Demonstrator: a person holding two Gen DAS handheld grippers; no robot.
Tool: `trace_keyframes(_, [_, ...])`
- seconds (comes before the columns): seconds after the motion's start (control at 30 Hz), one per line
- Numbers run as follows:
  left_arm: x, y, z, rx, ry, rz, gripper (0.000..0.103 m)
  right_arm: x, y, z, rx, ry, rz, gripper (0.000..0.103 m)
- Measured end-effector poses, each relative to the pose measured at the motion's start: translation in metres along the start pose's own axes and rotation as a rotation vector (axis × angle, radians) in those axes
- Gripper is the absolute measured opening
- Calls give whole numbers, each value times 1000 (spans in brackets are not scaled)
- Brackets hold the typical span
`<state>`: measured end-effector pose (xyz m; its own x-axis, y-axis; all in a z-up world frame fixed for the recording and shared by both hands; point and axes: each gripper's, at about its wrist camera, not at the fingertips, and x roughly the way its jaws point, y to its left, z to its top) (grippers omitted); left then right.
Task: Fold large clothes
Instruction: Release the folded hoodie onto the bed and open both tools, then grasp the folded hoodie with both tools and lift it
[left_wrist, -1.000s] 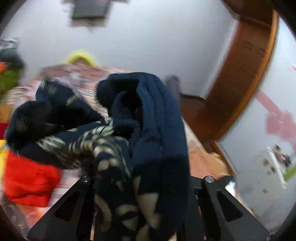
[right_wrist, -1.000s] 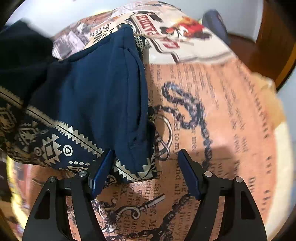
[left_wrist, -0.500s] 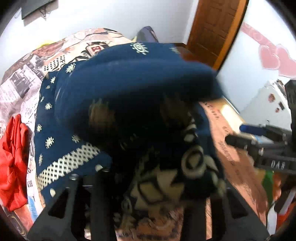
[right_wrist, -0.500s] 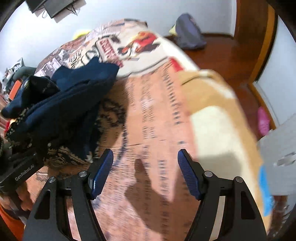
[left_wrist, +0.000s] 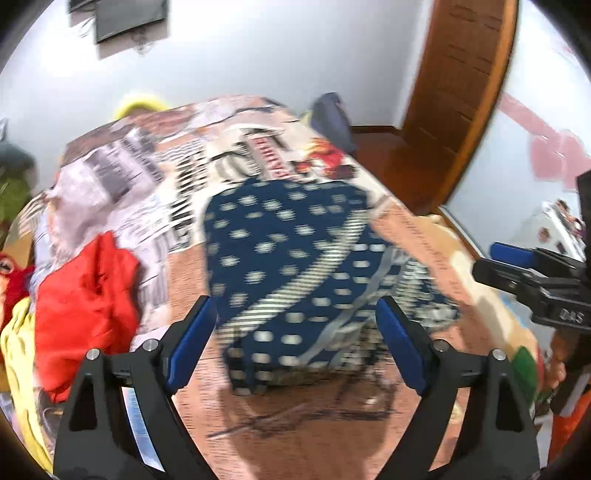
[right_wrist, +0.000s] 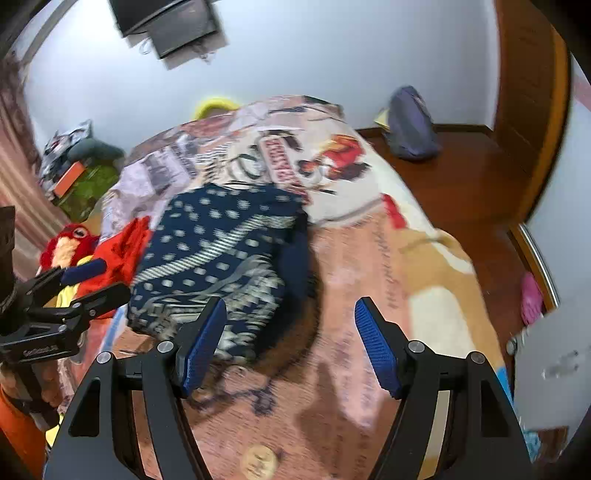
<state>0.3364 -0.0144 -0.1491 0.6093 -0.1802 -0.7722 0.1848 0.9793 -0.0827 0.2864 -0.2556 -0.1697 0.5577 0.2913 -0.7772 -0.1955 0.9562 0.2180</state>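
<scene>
A navy garment with white dots and pale patterned bands (left_wrist: 295, 266) (right_wrist: 221, 258) lies folded in a heap on the printed bedspread (left_wrist: 413, 236) (right_wrist: 369, 280). My left gripper (left_wrist: 295, 343) hangs above its near edge, jaws opening, nothing between the blue pads. My right gripper (right_wrist: 291, 343) is open and empty, raised above the bedspread just right of the garment; from the left wrist view it (left_wrist: 532, 273) shows at the right edge. The left gripper (right_wrist: 74, 288) appears at the left edge of the right wrist view.
A red cloth (left_wrist: 85, 288) (right_wrist: 125, 251) and a red and yellow plush toy (right_wrist: 70, 240) lie left of the garment. A purple bag (right_wrist: 410, 125) sits on the wooden floor by the door (left_wrist: 465, 81). A pink item (right_wrist: 532, 299) lies on the floor at right.
The left gripper has let go of the navy garment, which now lies on the bed, and its jaws have spread. The right gripper has risen and pulled back from the garment.
</scene>
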Motion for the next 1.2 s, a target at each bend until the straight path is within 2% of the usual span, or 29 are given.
trace_keyframes(0.17, [38,28,-16,-57,92,58,88,47,20,0,-41,77,-11,70])
trace_keyframes(0.27, [53,35,-32,-75,117,26,88,79,13,-15,-5,159,-14,70])
trace_keyframes(0.4, [51,42,-39,-99,105,-30,90,91,0,-31,41,219,26,70])
trace_keyframes(0.6, [43,46,-20,-36,51,29,91,75,-11,-19,51,181,43,70])
trace_keyframes(0.77, [50,49,-7,2,37,21,93,85,-15,-11,57,166,69,70])
trace_keyframes(0.97, [72,63,7,-57,58,-50,97,109,-19,-3,111,207,156,70])
trace_keyframes(1.1, [92,77,14,-150,101,-149,99,126,-23,7,139,228,211,70])
trace_keyframes(1.2, [117,92,16,-252,178,-277,99,140,-29,12,173,260,239,77])
